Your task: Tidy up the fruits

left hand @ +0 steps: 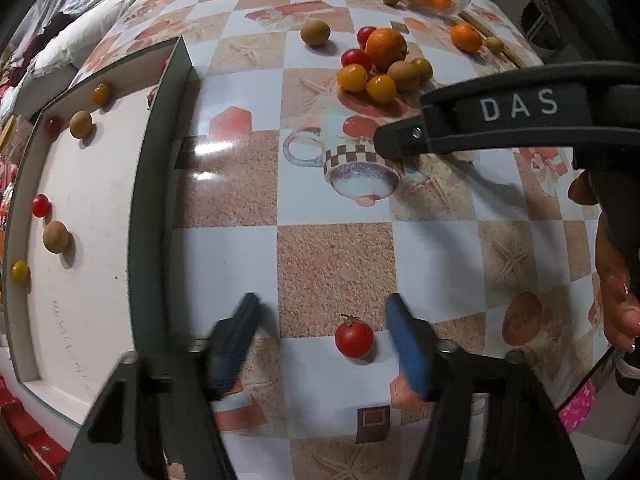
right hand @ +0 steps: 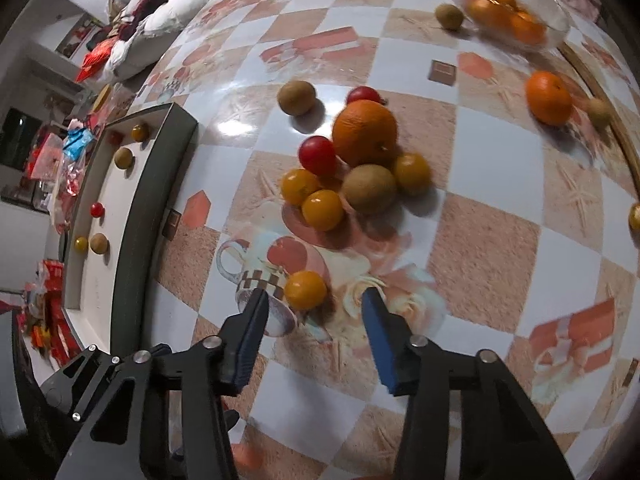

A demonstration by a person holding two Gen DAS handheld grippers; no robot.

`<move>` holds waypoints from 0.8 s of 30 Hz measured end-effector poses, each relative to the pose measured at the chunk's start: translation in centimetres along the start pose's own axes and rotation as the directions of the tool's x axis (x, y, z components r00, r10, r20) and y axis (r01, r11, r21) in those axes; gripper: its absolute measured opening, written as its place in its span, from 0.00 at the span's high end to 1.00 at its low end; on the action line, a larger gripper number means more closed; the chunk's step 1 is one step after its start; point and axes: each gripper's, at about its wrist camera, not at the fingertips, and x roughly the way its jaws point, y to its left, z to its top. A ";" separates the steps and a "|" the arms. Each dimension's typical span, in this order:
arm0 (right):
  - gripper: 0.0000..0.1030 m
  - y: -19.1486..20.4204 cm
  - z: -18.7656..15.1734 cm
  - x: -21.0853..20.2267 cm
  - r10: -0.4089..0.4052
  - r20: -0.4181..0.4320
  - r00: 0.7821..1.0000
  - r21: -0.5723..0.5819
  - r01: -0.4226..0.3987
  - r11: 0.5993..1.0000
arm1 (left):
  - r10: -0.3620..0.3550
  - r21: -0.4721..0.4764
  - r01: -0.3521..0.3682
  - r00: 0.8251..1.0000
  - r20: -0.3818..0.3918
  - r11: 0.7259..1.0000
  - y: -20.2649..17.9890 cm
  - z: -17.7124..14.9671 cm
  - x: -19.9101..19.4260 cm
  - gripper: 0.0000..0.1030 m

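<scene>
My left gripper [left hand: 322, 320] is spread wide, its blue ribbed pads either side of one red tomato [left hand: 354, 339] that sits on the cloth [left hand: 336, 264], touching neither pad. My right gripper [right hand: 316, 306] is likewise released, with one yellow tomato [right hand: 305, 290] resting between its tips, nearer the left pad; I can't tell whether it touches.

Counting the pile [right hand: 352, 164] ahead: one large dimpled orange [right hand: 365, 132], two glossy red tomatoes, three smooth yellow ones and one dull, brown, egg-shaped kiwi [right hand: 369, 188], all huddled together. A second kiwi [right hand: 296, 97] lies apart to the left of it, a third [right hand: 449, 16] just beside the clear glass bowl [right hand: 554, 20], which holds about three oranges. One loose orange [right hand: 548, 97] sits near the table's edge, with a small brown fruit beside it.

The tray [left hand: 154, 208], dark-rimmed with a matte white floor, holds six small round fruits along its far side: two red, two yellow, two brown.

The cloth is shiny plastic, checked in white and sandy squares.
</scene>
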 end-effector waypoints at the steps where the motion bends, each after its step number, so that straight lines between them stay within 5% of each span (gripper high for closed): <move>1: 0.55 0.2 0.1 0.1 -0.006 0.001 1.000 -0.013 0.006 1.000 | 0.010 0.002 -0.010 1.000 0.000 1.000 -0.2 0.0 0.1 0.45; 4: 0.70 1.1 0.2 0.4 -0.038 0.002 0.999 -0.064 0.039 0.997 | 0.014 0.006 -0.014 1.000 0.000 1.000 -0.4 -0.2 0.0 0.45; 5: 0.77 1.4 0.1 0.5 -0.057 0.003 0.998 -0.080 0.057 0.995 | 0.014 0.006 -0.014 1.000 0.000 1.000 -0.5 -0.3 0.0 0.54; 10: 0.77 0.7 0.3 0.3 -0.026 -0.005 1.000 -0.028 0.026 0.999 | -0.051 -0.006 0.051 0.999 -0.006 0.999 -0.5 0.0 -0.3 0.84; 17: 0.77 -0.4 0.0 -0.6 0.002 0.003 1.000 0.036 -0.002 0.999 | -0.148 -0.076 0.145 0.988 -0.035 0.987 1.2 0.5 -0.6 0.85; 24: 0.77 -1.2 -0.3 -1.5 0.018 0.010 1.000 0.085 -0.018 0.996 | -0.169 -0.090 0.166 0.985 -0.029 0.982 3.7 1.1 -1.5 0.85</move>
